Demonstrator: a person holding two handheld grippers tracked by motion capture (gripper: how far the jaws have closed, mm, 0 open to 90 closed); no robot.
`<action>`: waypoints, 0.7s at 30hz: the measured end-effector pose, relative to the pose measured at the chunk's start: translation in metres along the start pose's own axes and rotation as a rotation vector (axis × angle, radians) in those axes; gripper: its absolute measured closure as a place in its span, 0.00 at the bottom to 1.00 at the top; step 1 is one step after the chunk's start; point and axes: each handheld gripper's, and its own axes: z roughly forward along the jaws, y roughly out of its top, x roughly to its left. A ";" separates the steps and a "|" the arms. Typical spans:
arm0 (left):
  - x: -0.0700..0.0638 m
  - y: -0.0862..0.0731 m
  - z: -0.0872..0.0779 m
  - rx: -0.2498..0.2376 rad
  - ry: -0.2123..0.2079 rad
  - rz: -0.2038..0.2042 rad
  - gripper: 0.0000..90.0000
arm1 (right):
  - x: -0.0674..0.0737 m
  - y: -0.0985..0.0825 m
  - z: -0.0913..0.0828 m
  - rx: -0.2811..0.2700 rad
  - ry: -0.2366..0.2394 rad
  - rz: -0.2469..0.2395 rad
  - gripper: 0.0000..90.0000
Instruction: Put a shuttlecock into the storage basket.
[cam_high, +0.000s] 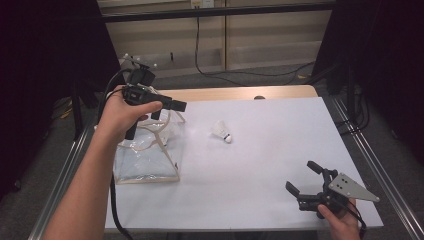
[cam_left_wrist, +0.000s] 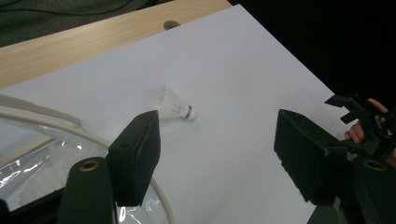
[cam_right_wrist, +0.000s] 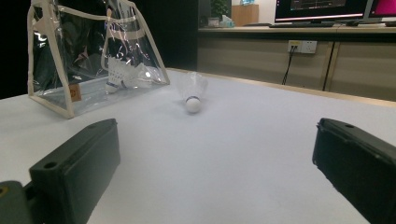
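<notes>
In the high view, the left gripper (cam_high: 165, 107) is in the upper left part of the picture, held up in a hand over the clear bag (cam_high: 147, 155). Its fingers are apart and nothing is between them. In the left gripper view you can see the two black fingers (cam_left_wrist: 135, 156) standing wide, with bare white counter (cam_left_wrist: 224, 154) showing in the gap.

The clear bag stands on the left side of the counter. It has cream edges and a handle. In the right gripper view, a white shuttlecock in the bag (cam_right_wrist: 123, 77) rests at the bottom.

Another shuttlecock (cam_high: 221, 132) lies on its side on the counter, near the middle of the high view, a little to the right of the bag and not touching it. In the right gripper view its round white tip (cam_right_wrist: 193, 103) points at the camera.

The right gripper (cam_high: 307, 181) is in the lower right corner of the high view, low over the counter near the front edge. Its fingers are apart too, and they hold nothing. It is well apart from the loose shuttlecock.
</notes>
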 end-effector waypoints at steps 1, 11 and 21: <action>-0.001 0.000 0.002 0.002 -0.002 0.002 0.34 | 0.000 0.000 0.000 0.000 0.000 0.000 0.01; -0.009 -0.002 0.018 0.016 -0.020 0.006 0.28 | 0.000 0.000 0.000 0.000 0.000 -0.001 0.01; -0.018 -0.004 0.033 0.025 -0.029 0.009 0.23 | 0.000 0.000 0.000 0.002 0.000 0.000 0.01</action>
